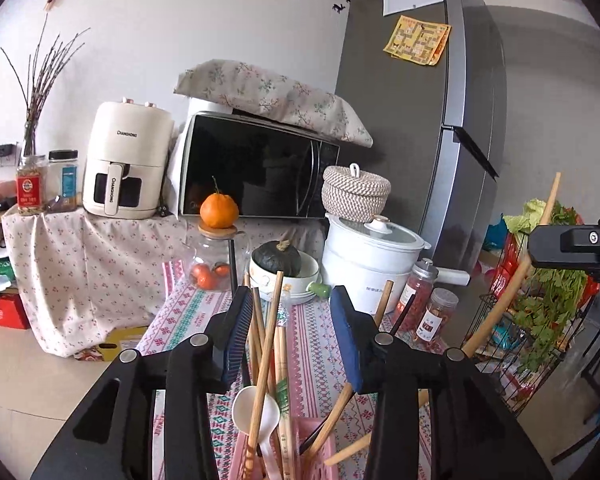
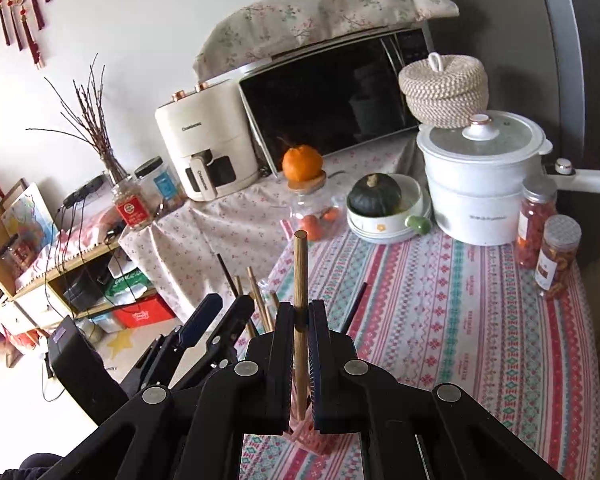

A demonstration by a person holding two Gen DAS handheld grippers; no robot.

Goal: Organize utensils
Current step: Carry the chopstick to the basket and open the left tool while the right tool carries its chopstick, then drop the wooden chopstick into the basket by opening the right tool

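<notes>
Left tongs [image 1: 292, 320]: my jaws stand apart, pressing on nothing; chopstick tops rise in the gap between the blue pads [image 1: 236, 332].
Right tongs [image 2: 301, 318]: clamped together on a wooden handle [image 2: 300, 272], which stands upright through the pads and pokes out above them.
Utensils: a bundle of chopsticks [image 1: 266, 340], a white spoon [image 1: 256, 408] and other wooden handles stand in a pink holder [image 1: 320, 456] right below my left tongs.
Pink holder, cut off: the left view shows only its slotted rim at the bottom edge; the right view shows just a pink corner [image 2: 308, 436] under my right jaws.
Wooden handle, hidden end: its lower end disappears behind my right jaws near that pink corner, so I cannot tell what kind of utensil it is or whether it touches the holder.
Only in the left view: my right tongs' black body [image 1: 576, 246] at the right edge, with a long curved wooden handle [image 1: 516, 276] running up past it; its grip point is hidden.
Only in the right view: my left tongs [image 2: 216, 316] seen from the side, just left of my right ones, with chopstick tips [image 2: 256, 292] beside them.
Hard to make out: the dark sticks [image 2: 228, 276] among the chopsticks are too thin to identify.
Ahead of both tongs: a patterned tablecloth [image 2: 440, 312], a white pot [image 2: 480, 184] and a dark squash [image 2: 374, 196] in a bowl.
</notes>
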